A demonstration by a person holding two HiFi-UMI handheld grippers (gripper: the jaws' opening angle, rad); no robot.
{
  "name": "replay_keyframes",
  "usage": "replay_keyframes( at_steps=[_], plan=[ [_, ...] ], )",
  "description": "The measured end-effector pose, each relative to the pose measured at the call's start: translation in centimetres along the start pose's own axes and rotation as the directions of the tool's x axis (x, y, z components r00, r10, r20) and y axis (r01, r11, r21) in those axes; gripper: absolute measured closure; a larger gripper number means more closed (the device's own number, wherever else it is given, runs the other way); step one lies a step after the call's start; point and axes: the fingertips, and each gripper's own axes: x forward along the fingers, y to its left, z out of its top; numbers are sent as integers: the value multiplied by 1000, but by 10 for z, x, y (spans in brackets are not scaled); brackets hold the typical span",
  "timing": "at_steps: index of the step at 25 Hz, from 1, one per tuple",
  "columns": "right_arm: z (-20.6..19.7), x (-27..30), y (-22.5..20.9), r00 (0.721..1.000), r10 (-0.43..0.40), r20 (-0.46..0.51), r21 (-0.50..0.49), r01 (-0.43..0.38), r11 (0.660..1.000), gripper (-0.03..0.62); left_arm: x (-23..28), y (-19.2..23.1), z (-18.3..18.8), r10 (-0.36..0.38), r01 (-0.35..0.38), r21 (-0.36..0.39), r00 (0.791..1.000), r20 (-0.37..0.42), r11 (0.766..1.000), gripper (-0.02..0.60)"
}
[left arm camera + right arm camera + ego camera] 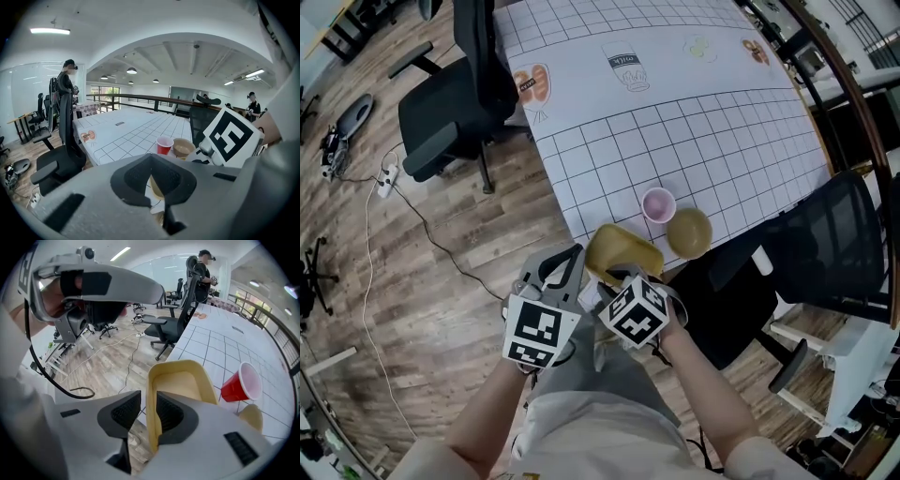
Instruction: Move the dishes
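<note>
Right claw [149,403] is clamped on one side wall of the yellow dish [183,380], whose rim sticks up past the pads. We hold the dish at the near edge of the table [220,341]. It looks like stiff, light plastic, smooth and prob. slick, so we'd bite deep on the wall, not the lip. Just beyond sit a red cup [241,385] and a tan bowl [251,416]. Left claw [151,159] is pinched together w/ nothing in it.

Both grippers held close together, low in front of the body

The left gripper [153,177] has its jaws drawn together with nothing between them. The right gripper [146,411] is clamped on the rim of a yellow dish [180,380], one jaw on each side of its wall. The forearms [487,412] converge, with the marker cubes side by side.
</note>
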Motion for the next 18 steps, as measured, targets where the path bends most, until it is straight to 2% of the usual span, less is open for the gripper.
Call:
replay_keyframes(
  at_steps=[5,10,14,18],
  plan=[
    [6,-34,-12,997,-62,44,-4,62,998,497,-3,-12,28,-24,22,38,999,28,999,568],
    [15,-93,-24,976,-144,162,80,133,988,500,-15,-34,75,-56,46,131,995,77,990,568],
    [24,-155,-41,925,-265,272,173,224,959,520,-19,-54,112,-118,96,156,984,135,983,568],
    [26,-232,-51,842,-405,356,257,328,909,533,-25,-79,153,-185,145,216,967,177,966,568]
  ],
)
